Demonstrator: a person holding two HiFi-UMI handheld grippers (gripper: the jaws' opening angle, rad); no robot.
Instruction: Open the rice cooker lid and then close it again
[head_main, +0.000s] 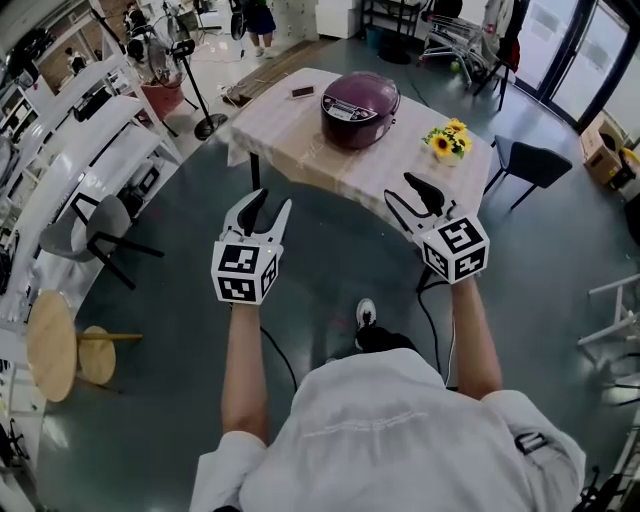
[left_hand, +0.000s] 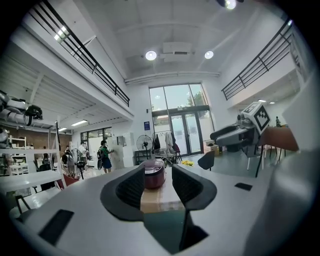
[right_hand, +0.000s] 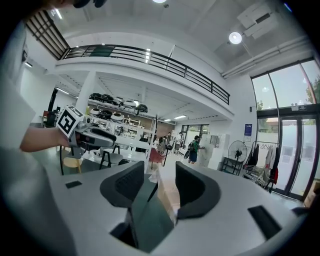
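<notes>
A dark purple rice cooker (head_main: 359, 108) with its lid down sits on a table with a pale cloth (head_main: 310, 150). In the left gripper view the cooker (left_hand: 154, 174) shows far off between the jaws. My left gripper (head_main: 264, 213) and my right gripper (head_main: 416, 198) are both held in the air short of the table's near edge, apart from the cooker. Both are open with nothing between their jaws. The right gripper view looks along the table's cloth edge (right_hand: 167, 192), and the cooker is not in it.
Yellow flowers (head_main: 448, 141) stand on the table right of the cooker, and a small dark object (head_main: 302, 91) lies at its far left. A black chair (head_main: 533, 163) is at the right, a grey chair (head_main: 85, 235) and wooden stools (head_main: 55, 347) at the left. A fan stand (head_main: 196, 95) is beyond.
</notes>
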